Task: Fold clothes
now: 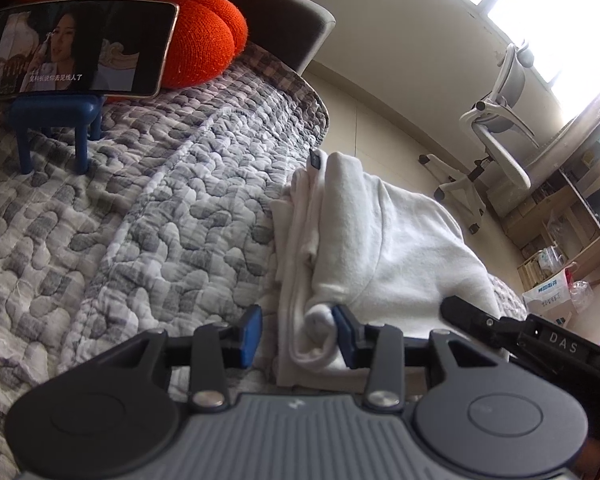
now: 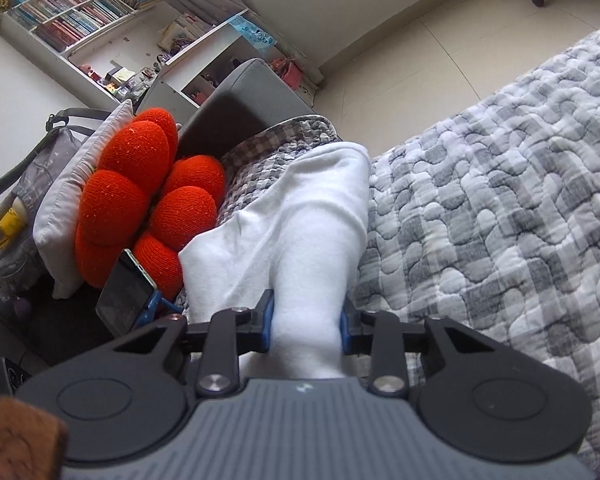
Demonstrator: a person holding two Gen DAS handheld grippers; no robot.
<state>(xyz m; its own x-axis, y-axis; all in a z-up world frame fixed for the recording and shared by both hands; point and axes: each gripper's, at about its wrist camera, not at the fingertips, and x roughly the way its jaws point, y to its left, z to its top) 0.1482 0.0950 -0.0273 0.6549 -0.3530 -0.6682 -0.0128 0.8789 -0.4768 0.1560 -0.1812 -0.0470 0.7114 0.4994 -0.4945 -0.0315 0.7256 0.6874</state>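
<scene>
A white garment (image 1: 400,240) lies folded in layers on the grey checked quilt (image 1: 140,220), close to the bed's edge. My left gripper (image 1: 298,330) is open at the garment's near end, where a rolled hem of the cloth rests against its right pad and a gap remains toward the left pad. To the right, a black finger of the other gripper (image 1: 464,314) pokes into the cloth. In the right wrist view, my right gripper (image 2: 305,324) is shut on a thick fold of the white garment (image 2: 300,220), which fills the space between both pads and stretches away over the quilt (image 2: 500,200).
A phone (image 1: 76,48) playing video stands on a small blue stand (image 1: 56,120) before an orange flower cushion (image 1: 208,40). The grey headboard (image 2: 236,100), a pillow and a bag (image 2: 16,208) are behind. An office chair (image 1: 500,120) and shelves (image 1: 572,220) stand on the floor beyond the bed.
</scene>
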